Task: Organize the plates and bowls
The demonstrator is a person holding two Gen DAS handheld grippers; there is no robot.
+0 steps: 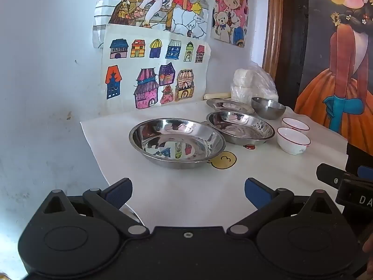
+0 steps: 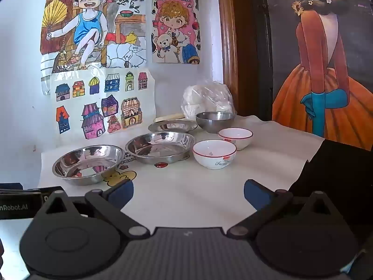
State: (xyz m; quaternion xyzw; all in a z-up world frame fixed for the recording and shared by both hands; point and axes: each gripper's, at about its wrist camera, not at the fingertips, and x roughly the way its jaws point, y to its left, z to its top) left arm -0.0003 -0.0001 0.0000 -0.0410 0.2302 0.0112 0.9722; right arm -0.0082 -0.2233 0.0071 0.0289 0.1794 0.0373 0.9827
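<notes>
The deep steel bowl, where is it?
The deep round steel bowl sits at the table's back right, before the plastic bag, behind two white bowls.

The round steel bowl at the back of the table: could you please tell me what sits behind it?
Behind the round steel bowl sits a clear plastic bag holding something white, against the wall. The bowl covers the bag's bottom, so what it rests on is hidden.

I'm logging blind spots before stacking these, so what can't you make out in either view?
- Far steel plate: left wrist view, its front hidden by the nearer steel plate.
- Plastic bag: right wrist view, contents blurred by the wrap.
- Nearest white bowl: print on its side too small.
</notes>
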